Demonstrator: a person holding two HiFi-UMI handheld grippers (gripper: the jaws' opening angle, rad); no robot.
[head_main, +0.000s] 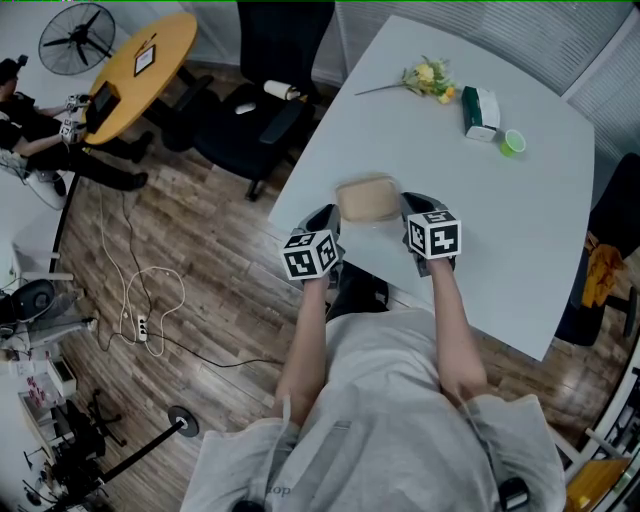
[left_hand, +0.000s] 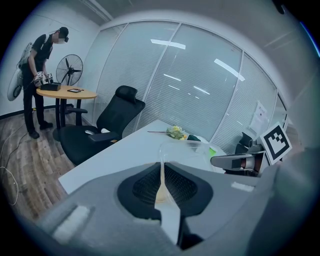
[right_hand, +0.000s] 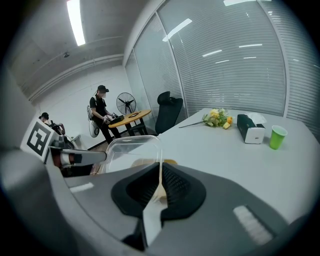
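Head view looks down on a wood-plank floor (head_main: 200, 290) and a large pale grey worktop (head_main: 500, 230) with rounded corners that fills the upper right. Glass walls hung with blinds (left_hand: 200, 85) close the room behind it. A round yellow table (head_main: 140, 70) stands well apart at the upper left, where a person (left_hand: 37, 75) in dark clothes bends over it. A black office chair (head_main: 250, 110) sits between that table and the worktop, and a standing fan (head_main: 77, 38) is just beyond the table. A white cable (head_main: 150, 290) loops across the floor to a power strip (head_main: 142, 328).

At the near edge of the worktop sits a clear plastic container (head_main: 368, 198) with something tan inside; whether its base rests on the surface cannot be told. The left tool (head_main: 326, 222) is clamped on its left rim and the right tool (head_main: 410, 208) on its right rim. Each gripper view shows the jaws pressed together on the thin clear wall.

Toward the far side of the worktop lie a dark green box (head_main: 480, 112), a bunch of yellow flowers (head_main: 430, 78) and a small green cup (head_main: 513, 142), near one another and well apart from the container.
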